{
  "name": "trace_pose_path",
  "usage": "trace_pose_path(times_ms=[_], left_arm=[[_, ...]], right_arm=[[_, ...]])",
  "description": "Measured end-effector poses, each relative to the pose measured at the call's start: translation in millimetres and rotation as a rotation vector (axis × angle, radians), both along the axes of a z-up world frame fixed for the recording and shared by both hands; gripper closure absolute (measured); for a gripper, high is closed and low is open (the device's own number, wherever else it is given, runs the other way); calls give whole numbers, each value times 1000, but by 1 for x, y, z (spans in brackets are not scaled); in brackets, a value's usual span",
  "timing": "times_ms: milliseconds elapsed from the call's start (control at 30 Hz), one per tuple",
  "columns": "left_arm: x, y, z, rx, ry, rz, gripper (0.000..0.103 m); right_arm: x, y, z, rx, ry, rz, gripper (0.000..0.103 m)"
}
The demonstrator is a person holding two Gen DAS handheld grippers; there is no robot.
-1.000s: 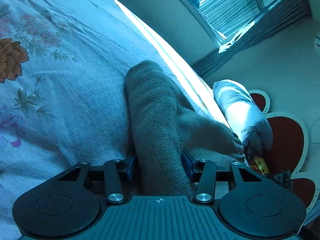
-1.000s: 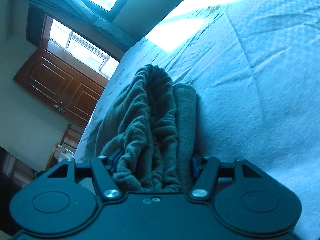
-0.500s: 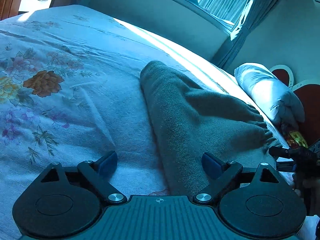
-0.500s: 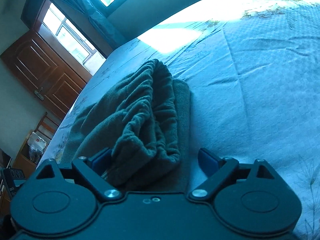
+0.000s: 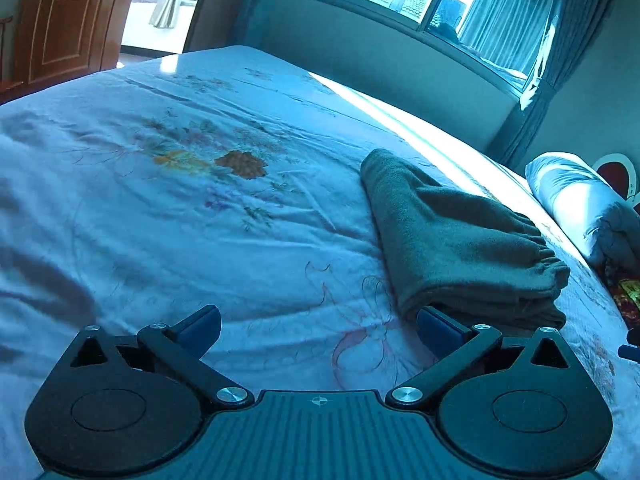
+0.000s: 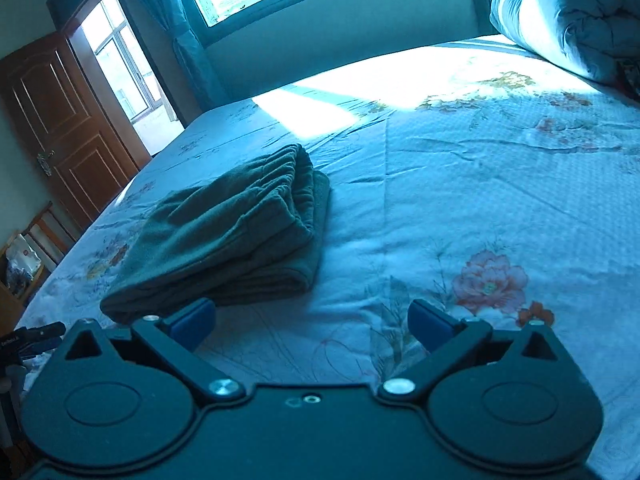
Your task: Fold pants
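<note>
Inspecting both views, I find the folded grey-green fleece pants (image 5: 460,236) (image 6: 224,232) lying on the floral bedsheet (image 5: 180,220) (image 6: 480,200); left gripper (image 5: 320,324) and right gripper (image 6: 312,320) have just been opening, jaws spread, nothing between them.

left gripper (image 5: 318,326): you've just opened it and let go of the pants (image 5: 460,236)
right gripper (image 6: 312,324): just opened too, backed off; pants lie folded on the bed (image 5: 160,208)

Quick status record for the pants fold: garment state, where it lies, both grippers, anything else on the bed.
garment: pants, folded into a compact stack, elastic waistband on top
surface: floral bedsheet
left gripper: open, jaws just widened, nothing between them
right gripper: open, jaws just widened, nothing between them
contact: neither gripper holds the pants
also on bed: rolled quilt at the head end
</note>
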State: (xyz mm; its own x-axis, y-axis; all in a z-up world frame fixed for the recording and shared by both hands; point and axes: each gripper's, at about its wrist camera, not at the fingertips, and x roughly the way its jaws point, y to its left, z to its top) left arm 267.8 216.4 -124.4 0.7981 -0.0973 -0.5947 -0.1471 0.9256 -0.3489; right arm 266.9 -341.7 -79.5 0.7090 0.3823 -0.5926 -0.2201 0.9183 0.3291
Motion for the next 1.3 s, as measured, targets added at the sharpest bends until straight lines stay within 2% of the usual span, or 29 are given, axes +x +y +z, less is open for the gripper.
trace_pose_path(times_ms=[233,367,500,733,1100,1200,1300], left_arm=[[-115,-3,15,-39,-51,60,0],[-156,-19,30,-73,-47,40,0],[-192,-39,56,-86,-121,34,0],[-241,-84,100,26,-188,-26,0],[-303,-149,160,166,-289,-107,0],[-316,-158,176,211,-312,-138,0],[-321,-161,188,221,-331,-162,0]], right_arm=[[-114,-21,20,-64,-64,-67,6],[-163,-13,28,-70,-81,-65,6],[-202,9,38,-68,-126,-38,6],[-246,31,68,-13,-207,9,6],[-308,70,122,-134,-372,69,6],[-320,78,132,-156,-386,77,6],[-326,84,141,-181,-403,60,6]])
